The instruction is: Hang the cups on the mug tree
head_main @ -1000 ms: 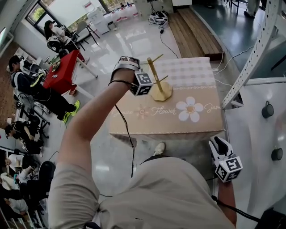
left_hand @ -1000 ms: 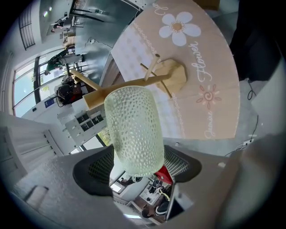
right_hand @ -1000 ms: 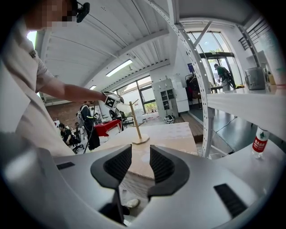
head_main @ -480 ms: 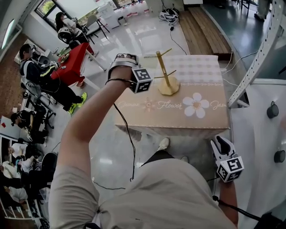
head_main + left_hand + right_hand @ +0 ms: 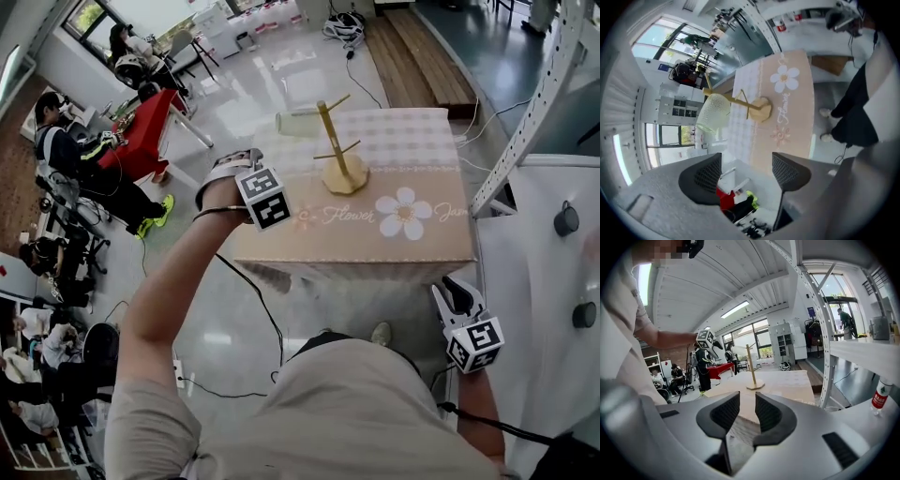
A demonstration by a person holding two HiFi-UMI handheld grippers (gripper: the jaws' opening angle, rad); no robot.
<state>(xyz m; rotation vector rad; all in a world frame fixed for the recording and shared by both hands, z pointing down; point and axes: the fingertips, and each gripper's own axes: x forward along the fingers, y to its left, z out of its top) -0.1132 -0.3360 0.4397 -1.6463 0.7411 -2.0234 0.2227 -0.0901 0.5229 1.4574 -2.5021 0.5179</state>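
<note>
Cup (image 5: 712,112) looks textured only in the left gripper view.

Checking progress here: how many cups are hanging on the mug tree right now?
1. A pale ribbed cup hangs on the upper left peg of the mug tree, as the head view shows it, above the flower-print table. The other pegs are bare.

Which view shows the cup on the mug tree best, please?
Left gripper view: the cup hangs large and clear on the mug tree. Head view shows it small; in the right gripper view it is not discernible.
</note>
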